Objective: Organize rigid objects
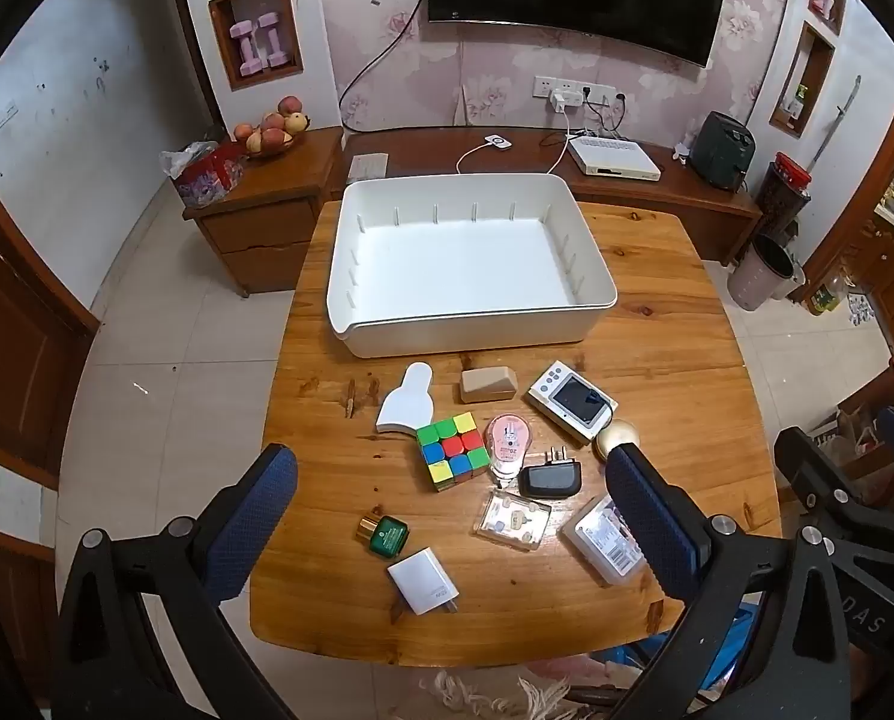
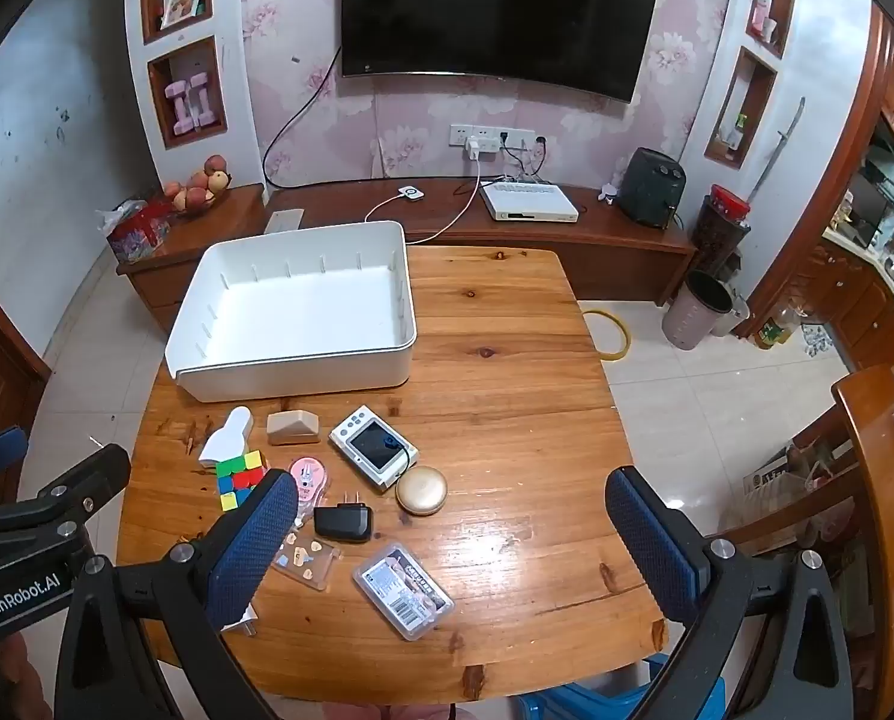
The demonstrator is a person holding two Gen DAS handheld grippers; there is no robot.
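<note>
A white bin (image 1: 471, 318) (image 2: 297, 363) stands empty at the table's far left. Before it lie small objects: a white bottle-shaped piece (image 1: 408, 402), a tan block (image 1: 488, 385), a white handheld device (image 1: 573, 401) (image 2: 374, 446), a colour cube (image 1: 452, 459) (image 2: 240, 479), a pink tape dispenser (image 1: 508, 439), a gold compact (image 2: 421, 490), a black charger (image 1: 550, 478) (image 2: 342, 522), a clear case (image 1: 513, 521), a labelled clear box (image 2: 403, 591), a green jar (image 1: 385, 534) and a white adapter (image 1: 423, 589). My left gripper (image 1: 450, 516) and right gripper (image 2: 450, 534) hover open and empty above the near edge.
The wooden table (image 2: 507, 390) stands before a low wooden cabinet (image 2: 567, 228) with a white set-top box (image 2: 528, 202). A fruit bowl (image 1: 273, 132) and a bin (image 2: 696, 309) stand beyond. A chair (image 2: 891, 480) is at the right.
</note>
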